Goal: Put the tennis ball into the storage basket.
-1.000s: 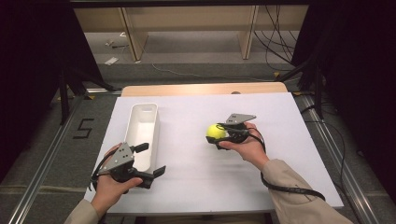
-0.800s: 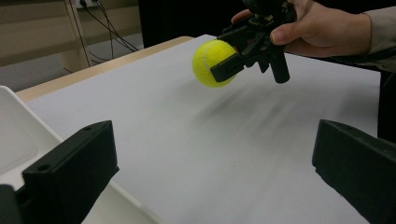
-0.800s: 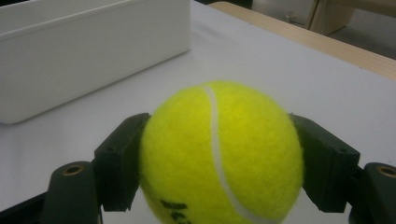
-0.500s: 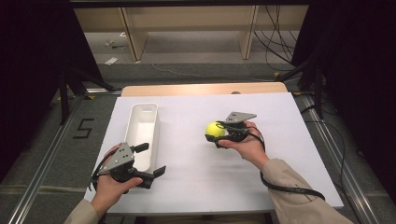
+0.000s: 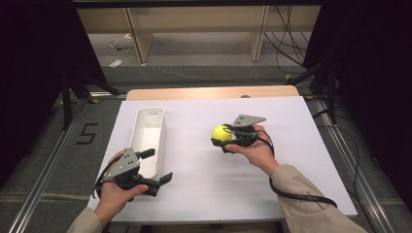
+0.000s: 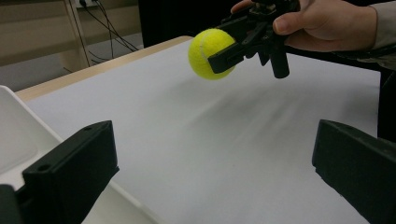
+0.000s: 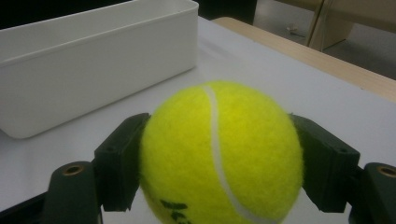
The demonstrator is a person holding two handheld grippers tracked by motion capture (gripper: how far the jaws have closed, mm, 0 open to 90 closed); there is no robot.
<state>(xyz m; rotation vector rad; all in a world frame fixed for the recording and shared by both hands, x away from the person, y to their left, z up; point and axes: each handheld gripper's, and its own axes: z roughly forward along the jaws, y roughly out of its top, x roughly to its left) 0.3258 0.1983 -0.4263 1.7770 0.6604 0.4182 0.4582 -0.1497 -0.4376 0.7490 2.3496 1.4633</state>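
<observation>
Lab: curtained rig, floor cables

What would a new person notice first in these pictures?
First, the bright yellow tennis ball, clamped in the right tongs and lifted above the white table cover right of the middle. Next, the empty white bin to its left, with the left tongs open at its near end.

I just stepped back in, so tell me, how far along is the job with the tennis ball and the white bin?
Done: the right tongs are shut on the tennis ball, and it is lifted off the white table cover. In hand: the ball hangs to the right of the white bin, not above it. Left, probably: carrying it over and dropping it in. The left tongs stand open beside the bin's near end.
</observation>
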